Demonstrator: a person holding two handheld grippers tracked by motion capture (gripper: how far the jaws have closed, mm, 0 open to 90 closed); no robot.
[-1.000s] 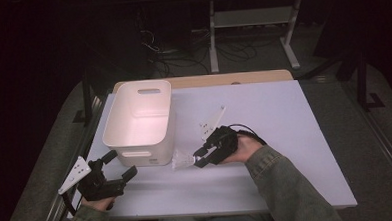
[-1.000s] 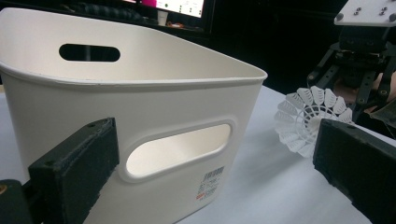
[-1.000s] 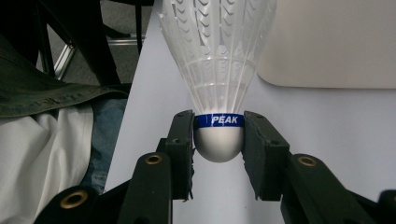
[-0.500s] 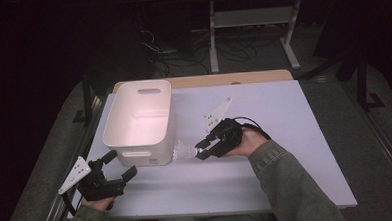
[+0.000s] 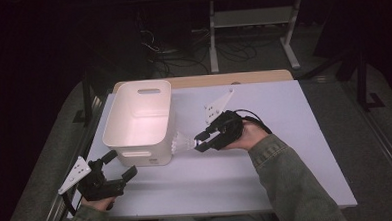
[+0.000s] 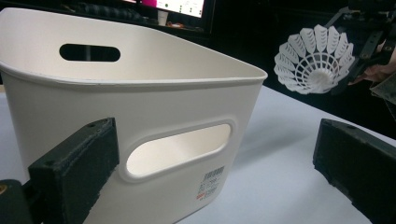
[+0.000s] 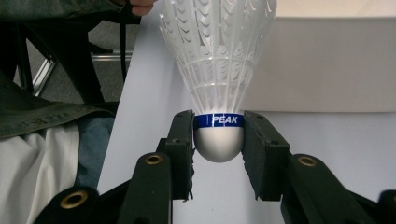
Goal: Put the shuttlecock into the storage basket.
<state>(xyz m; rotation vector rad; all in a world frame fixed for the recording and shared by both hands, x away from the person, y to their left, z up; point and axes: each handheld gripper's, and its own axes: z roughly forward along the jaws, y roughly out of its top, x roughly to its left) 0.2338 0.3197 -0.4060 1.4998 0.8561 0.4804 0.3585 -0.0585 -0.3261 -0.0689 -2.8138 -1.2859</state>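
Observation:
A white plastic shuttlecock (image 5: 182, 141) with a blue band marked PEAK hangs just above the table, beside the near right corner of a white bin (image 5: 139, 120). My right gripper (image 5: 199, 140) is shut on its rounded cork, skirt pointing toward the bin. In the right gripper view both pads press the cork of the shuttlecock (image 7: 217, 60), with my right gripper (image 7: 218, 135) facing the bin wall (image 7: 327, 65). My left gripper (image 5: 120, 166) stands open near the table's front left corner. The left gripper (image 6: 215, 154) faces the bin (image 6: 140, 107), with the shuttlecock (image 6: 314, 59) at upper right.
A white tabletop (image 5: 267, 177) spreads to the right and front of the bin, with a wooden strip (image 5: 222, 79) along its back edge. A metal stand (image 5: 250, 33) and cables lie on the dark floor behind.
The right gripper has risen and moved back along the bin's right side with the shuttlecock held. The left gripper has stayed in place.

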